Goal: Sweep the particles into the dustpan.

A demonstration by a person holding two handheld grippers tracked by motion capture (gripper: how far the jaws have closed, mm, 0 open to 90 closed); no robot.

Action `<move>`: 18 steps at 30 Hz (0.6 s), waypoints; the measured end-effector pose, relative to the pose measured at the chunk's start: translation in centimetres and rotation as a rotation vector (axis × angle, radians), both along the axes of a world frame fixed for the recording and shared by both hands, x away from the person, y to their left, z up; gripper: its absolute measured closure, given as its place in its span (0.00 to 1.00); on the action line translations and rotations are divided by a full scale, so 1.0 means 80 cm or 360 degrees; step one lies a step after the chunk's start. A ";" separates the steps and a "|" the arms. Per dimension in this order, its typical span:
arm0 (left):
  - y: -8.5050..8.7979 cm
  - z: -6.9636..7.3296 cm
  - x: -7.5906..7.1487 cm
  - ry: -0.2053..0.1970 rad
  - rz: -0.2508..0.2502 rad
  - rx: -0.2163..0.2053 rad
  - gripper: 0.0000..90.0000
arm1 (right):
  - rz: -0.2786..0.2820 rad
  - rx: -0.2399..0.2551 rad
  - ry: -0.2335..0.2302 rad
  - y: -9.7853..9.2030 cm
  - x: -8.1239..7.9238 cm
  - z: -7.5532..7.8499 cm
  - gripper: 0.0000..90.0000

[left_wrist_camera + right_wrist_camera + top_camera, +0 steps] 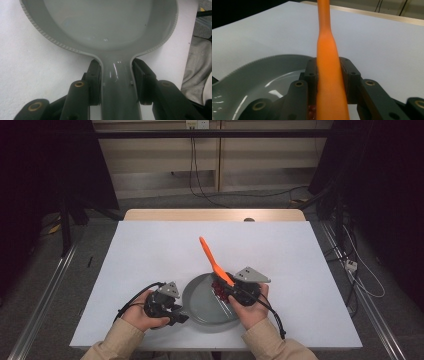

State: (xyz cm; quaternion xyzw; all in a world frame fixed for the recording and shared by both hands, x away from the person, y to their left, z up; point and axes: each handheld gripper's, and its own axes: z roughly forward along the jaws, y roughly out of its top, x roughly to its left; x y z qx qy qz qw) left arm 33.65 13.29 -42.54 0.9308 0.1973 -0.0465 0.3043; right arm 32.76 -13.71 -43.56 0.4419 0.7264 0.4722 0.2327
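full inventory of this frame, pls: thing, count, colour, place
pan: 1, grey, near edge of table, handle toward the left gripper
spatula: 1, orange, handle slanting up and away over the pan's right side
food bits: small clump, dark red, in the pan by the spatula's lower end
table: 1, white top
left gripper: 1, black, shut on the pan's handle
right gripper: 1, black, shut on the spatula
hands: 2, beige sleeves, bottom of the high view

Dim room, evenly lit white table point(150, 250), soft close-up blur, faint glare
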 end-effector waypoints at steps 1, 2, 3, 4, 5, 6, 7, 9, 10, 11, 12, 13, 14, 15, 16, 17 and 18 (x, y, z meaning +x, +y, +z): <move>0.000 0.000 0.000 0.0001 0.0001 -0.0002 0.69 | 0.0011 0.0009 -0.0003 0.003 0.000 0.002 0.79; 0.000 0.000 0.000 0.0002 0.0003 -0.0003 0.70 | 0.0027 0.0020 -0.0008 0.007 -0.001 0.004 0.79; 0.001 0.000 0.000 0.0000 0.0001 -0.0004 0.70 | 0.0048 0.0031 -0.0003 0.011 -0.002 0.007 0.79; 0.001 -0.001 0.000 -0.0002 0.0006 -0.0005 0.70 | 0.0068 0.0041 -0.0012 0.015 -0.002 0.009 0.79; 0.001 -0.001 0.000 -0.0002 0.0003 -0.0007 0.70 | 0.0086 0.0032 -0.0024 0.019 -0.003 0.012 0.79; 0.002 -0.001 -0.001 -0.0002 0.0020 -0.0015 0.70 | 0.0106 0.0027 -0.0042 0.022 -0.004 0.014 0.79; 0.002 -0.001 -0.001 -0.0004 0.0019 -0.0015 0.70 | 0.0118 0.0049 -0.0052 0.022 -0.003 0.018 0.79; 0.004 -0.001 0.000 -0.0005 0.0015 -0.0012 0.70 | 0.0117 0.0054 -0.0063 0.020 -0.001 0.023 0.79; 0.004 -0.001 0.000 -0.0007 0.0017 -0.0015 0.70 | 0.0112 0.0062 -0.0070 0.017 0.000 0.025 0.79; 0.005 -0.001 0.000 -0.0008 0.0016 -0.0011 0.70 | 0.0111 0.0069 -0.0070 0.014 0.002 0.028 0.79; 0.006 -0.001 -0.001 -0.0003 0.0026 -0.0018 0.70 | 0.0101 0.0061 -0.0076 0.010 0.004 0.030 0.79; 0.006 -0.001 -0.001 -0.0003 0.0027 -0.0019 0.70 | 0.0092 0.0056 -0.0082 0.006 0.006 0.031 0.79; 0.006 -0.001 -0.001 -0.0002 0.0025 -0.0018 0.70 | 0.0080 0.0057 -0.0084 0.001 0.008 0.032 0.79; 0.006 -0.001 -0.001 -0.0002 0.0028 -0.0018 0.70 | 0.0065 0.0049 -0.0086 -0.003 0.009 0.033 0.79; 0.006 -0.001 -0.001 -0.0002 0.0030 -0.0018 0.70 | 0.0058 0.0040 -0.0094 -0.008 0.010 0.033 0.79; 0.006 -0.001 -0.001 -0.0001 0.0031 -0.0018 0.70 | 0.0042 0.0026 -0.0103 -0.013 0.012 0.032 0.79; 0.006 -0.001 -0.001 0.0001 0.0032 -0.0019 0.70 | 0.0027 0.0007 -0.0107 -0.018 0.013 0.030 0.79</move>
